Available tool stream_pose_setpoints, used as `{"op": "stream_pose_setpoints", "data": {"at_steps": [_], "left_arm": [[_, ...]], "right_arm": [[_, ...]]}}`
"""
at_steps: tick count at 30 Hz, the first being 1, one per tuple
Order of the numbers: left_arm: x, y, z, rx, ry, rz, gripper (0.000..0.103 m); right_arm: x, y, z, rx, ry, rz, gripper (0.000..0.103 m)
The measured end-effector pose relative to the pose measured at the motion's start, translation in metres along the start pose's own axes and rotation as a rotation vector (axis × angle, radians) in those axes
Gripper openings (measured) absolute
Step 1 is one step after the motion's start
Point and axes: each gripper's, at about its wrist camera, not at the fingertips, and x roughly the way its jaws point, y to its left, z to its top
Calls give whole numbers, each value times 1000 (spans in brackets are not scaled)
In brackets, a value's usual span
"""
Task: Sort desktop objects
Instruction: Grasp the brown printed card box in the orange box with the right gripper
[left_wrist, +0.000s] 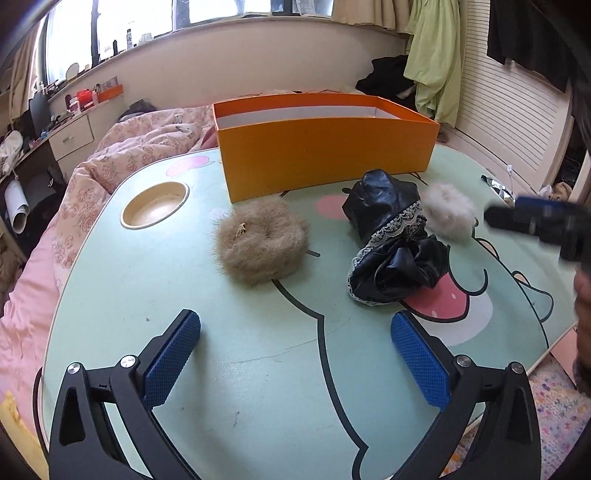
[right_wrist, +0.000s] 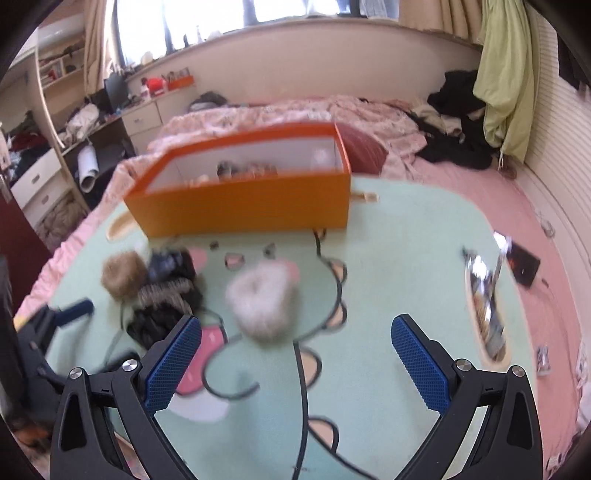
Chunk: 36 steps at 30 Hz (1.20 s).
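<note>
A brown fuzzy scrunchie (left_wrist: 260, 243) lies on the green cartoon table (left_wrist: 147, 295), ahead of my open, empty left gripper (left_wrist: 295, 354). A black satin lace-trimmed scrunchie (left_wrist: 391, 240) lies to its right, and a white fuzzy scrunchie (left_wrist: 448, 212) beyond that. The orange box (left_wrist: 325, 155) stands at the table's far edge. In the blurred right wrist view, my open, empty right gripper (right_wrist: 295, 362) hovers just short of the white scrunchie (right_wrist: 264, 295). The black scrunchie (right_wrist: 166, 295) and brown one (right_wrist: 123, 275) lie to the left. The box (right_wrist: 243, 195) holds several small items.
A round cup recess (left_wrist: 155, 205) sits in the table's far left. A shiny foil packet (right_wrist: 485, 299) lies at the table's right edge, a black phone (right_wrist: 524, 264) on the pink bed beyond. My right gripper shows blurred in the left wrist view (left_wrist: 535, 221).
</note>
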Motion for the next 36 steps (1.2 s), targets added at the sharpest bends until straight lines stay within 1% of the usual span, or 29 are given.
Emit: {"op": "stream_pose_setpoints", "data": {"at_steps": [2, 4, 5, 6, 9, 10, 11, 12, 13, 14, 15, 16, 17, 19, 21, 23, 25, 26, 27, 28, 29, 30, 31, 32, 34, 35, 36], "left_arm": [[0, 0, 1, 0, -1, 0, 103], [0, 0, 1, 0, -1, 1, 103], [0, 0, 1, -1, -1, 1, 103], [0, 0, 1, -1, -1, 0, 103], [0, -1, 1, 0, -2, 0, 103], [-1, -1, 1, -6, -3, 6, 103], [-1, -1, 1, -6, -3, 6, 103], [-1, -1, 1, -6, -3, 6, 103], [-1, -1, 1, -6, -5, 5, 103], [-1, -1, 1, -7, -6, 4, 103], [-1, 0, 1, -7, -7, 4, 103], [-1, 0, 1, -6, -8, 3, 103], [-2, 0, 1, -6, -9, 2, 103], [-1, 0, 1, -8, -10, 2, 103], [-1, -1, 1, -9, -13, 0, 103], [-1, -1, 1, -10, -13, -1, 103], [-1, -1, 2, -10, -13, -2, 103], [-1, -1, 2, -10, -14, -3, 103], [-1, -1, 2, -11, -15, -3, 103], [-1, -1, 2, -11, -14, -3, 103], [-1, -1, 2, -11, -15, -4, 103], [-1, -1, 2, -11, -16, -4, 103], [0, -1, 2, -12, -16, -4, 103], [0, -1, 2, -12, -15, -4, 103], [0, -1, 2, -12, -15, -4, 103], [0, -1, 2, -12, -15, -3, 103], [0, 0, 2, -12, -15, -3, 103]], "right_arm": [[-4, 0, 32, 9, -25, 2, 103], [3, -2, 67, 44, -9, 47, 103], [9, -2, 83, 56, 5, 66, 100], [19, 1, 101, 62, 28, 83, 94], [51, 13, 138, 56, 111, 104, 81], [66, 17, 147, 67, 148, 111, 80], [85, 21, 153, 92, 197, 118, 76], [104, 23, 157, 121, 250, 121, 68], [120, 23, 159, 151, 294, 118, 63], [131, 23, 159, 174, 326, 115, 52], [143, 24, 160, 199, 360, 113, 43], [156, 25, 160, 219, 390, 107, 42], [162, 26, 160, 229, 398, 101, 42], [169, 30, 163, 235, 386, 74, 41], [178, 36, 165, 224, 395, 37, 43], [189, 39, 163, 229, 417, 42, 45], [194, 42, 163, 219, 422, 3, 42], [194, 48, 162, 186, 413, -34, 39], [194, 52, 162, 156, 410, -59, 32], [192, 54, 161, 148, 405, -48, 24], [191, 55, 160, 149, 417, -37, 18], [188, 54, 160, 150, 410, -46, 18], [182, 52, 161, 153, 390, -53, 18], [174, 52, 163, 153, 364, -42, 18], [153, 50, 168, 151, 300, -13, 18], [135, 47, 169, 150, 258, 9, 18], [124, 45, 169, 149, 235, 27, 18]]}}
